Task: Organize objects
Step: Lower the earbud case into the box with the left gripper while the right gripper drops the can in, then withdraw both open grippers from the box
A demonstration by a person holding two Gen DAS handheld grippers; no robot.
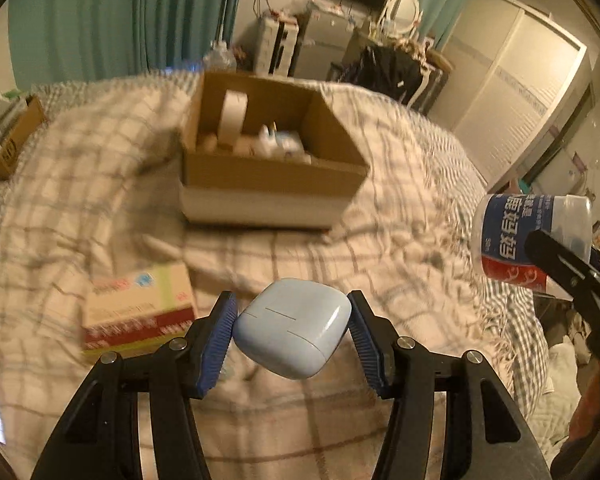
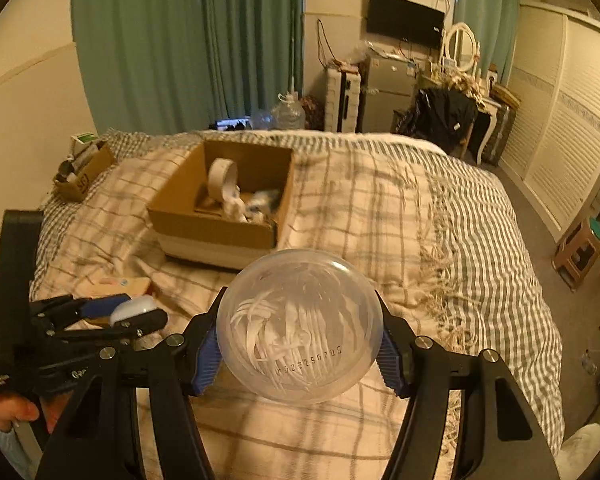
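My left gripper (image 1: 292, 330) is shut on a pale blue rounded case (image 1: 294, 326), held above the checked bedspread. It also shows at the left of the right wrist view (image 2: 134, 312). My right gripper (image 2: 300, 340) is shut on a clear plastic jar (image 2: 300, 326) with a blue and red label, seen bottom-on; the jar also shows at the right edge of the left wrist view (image 1: 528, 236). An open cardboard box (image 1: 268, 168) (image 2: 216, 228) sits on the bed ahead, holding a tape roll (image 2: 222, 180) and small white items.
A flat medicine box (image 1: 140, 308) lies on the bedspread left of the left gripper. A smaller cardboard box (image 2: 84, 176) sits at the bed's far left. Beyond the bed are green curtains, a fridge, a dressing table and white wardrobe doors at right.
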